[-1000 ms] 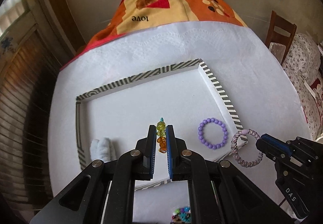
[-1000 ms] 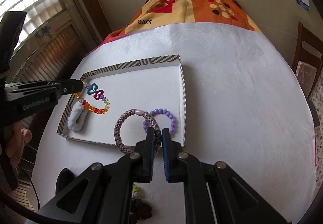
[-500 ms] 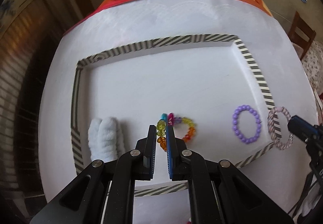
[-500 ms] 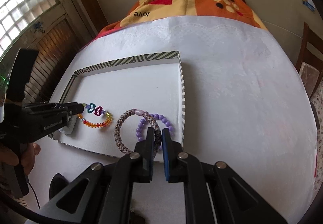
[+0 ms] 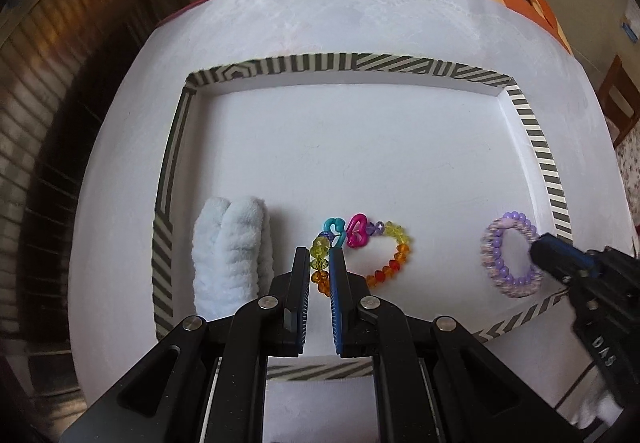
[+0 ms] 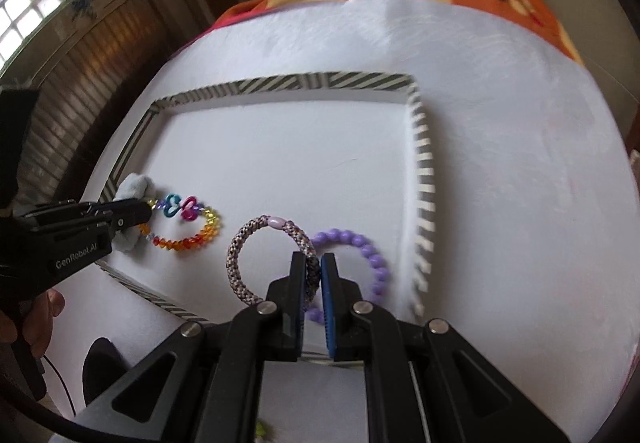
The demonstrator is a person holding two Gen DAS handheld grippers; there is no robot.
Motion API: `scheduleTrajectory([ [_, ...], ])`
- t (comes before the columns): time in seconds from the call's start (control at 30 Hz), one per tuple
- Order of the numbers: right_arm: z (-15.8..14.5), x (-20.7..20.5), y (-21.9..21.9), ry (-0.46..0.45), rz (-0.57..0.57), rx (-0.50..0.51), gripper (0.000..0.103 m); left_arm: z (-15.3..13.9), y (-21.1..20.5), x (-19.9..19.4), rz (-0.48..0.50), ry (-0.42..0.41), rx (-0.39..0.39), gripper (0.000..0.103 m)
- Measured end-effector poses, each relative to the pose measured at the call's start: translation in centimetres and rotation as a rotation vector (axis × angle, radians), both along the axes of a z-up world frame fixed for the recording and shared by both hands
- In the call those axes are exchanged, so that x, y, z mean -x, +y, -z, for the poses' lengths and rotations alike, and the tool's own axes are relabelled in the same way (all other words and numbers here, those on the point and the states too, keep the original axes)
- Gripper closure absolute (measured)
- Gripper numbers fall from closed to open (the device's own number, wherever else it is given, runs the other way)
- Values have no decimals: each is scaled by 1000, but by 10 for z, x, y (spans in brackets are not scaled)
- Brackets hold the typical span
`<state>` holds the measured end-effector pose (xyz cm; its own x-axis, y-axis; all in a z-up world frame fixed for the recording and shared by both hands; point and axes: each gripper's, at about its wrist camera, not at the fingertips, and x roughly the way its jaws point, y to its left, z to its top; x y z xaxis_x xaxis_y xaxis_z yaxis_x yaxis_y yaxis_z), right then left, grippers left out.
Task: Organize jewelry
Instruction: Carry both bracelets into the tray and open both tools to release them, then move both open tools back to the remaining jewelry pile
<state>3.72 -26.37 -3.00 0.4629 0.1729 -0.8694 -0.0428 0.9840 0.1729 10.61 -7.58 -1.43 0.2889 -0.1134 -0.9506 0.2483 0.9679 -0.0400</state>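
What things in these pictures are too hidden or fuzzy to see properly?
- Purple bead bracelet: right wrist view, its near part sits behind the right gripper; whether the braided band touches it is unclear.
- White fluffy scrunchie: right wrist view, mostly covered by the left gripper.
- Rainbow bead bracelet: left wrist view, its near beads sit between the fingers.
- Small greenish thing: right wrist view, bottom edge, blurred.

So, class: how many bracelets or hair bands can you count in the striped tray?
4: white fluffy band leftmost, rainbow bracelet in left gripper, braided band in right gripper, purple beads beneath it.
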Motion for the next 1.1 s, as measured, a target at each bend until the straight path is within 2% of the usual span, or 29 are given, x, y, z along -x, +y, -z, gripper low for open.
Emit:
scheduleTrajectory([
  [0.13,10,-6,14,23,-43,6,95,0,4,4,-7,-12,-31,103],
  [0.4,31,-15,28,77,-72,24,96,5,10,10,-36,-2,-28,103],
  [0.5,32,-14,23,77,-55,-5,84,6,12,13,-38,9,-15,102],
  [0.53,31,-12,22,74,-46,-12,79,5,11,14,-37,9,-11,93],
  [0.6,26,-7,18,62,-31,-33,77,2,13,18,-37,9,1,89],
  [0.7,14,3,14,19,-4,-51,71,-4,13,23,-36,10,11,88],
  [0.77,5,11,12,0,10,-57,62,-10,13,27,-33,4,20,88],
  [1.1,-38,60,18,-98,66,-69,59,-41,25,59,-37,-81,41,88],
])
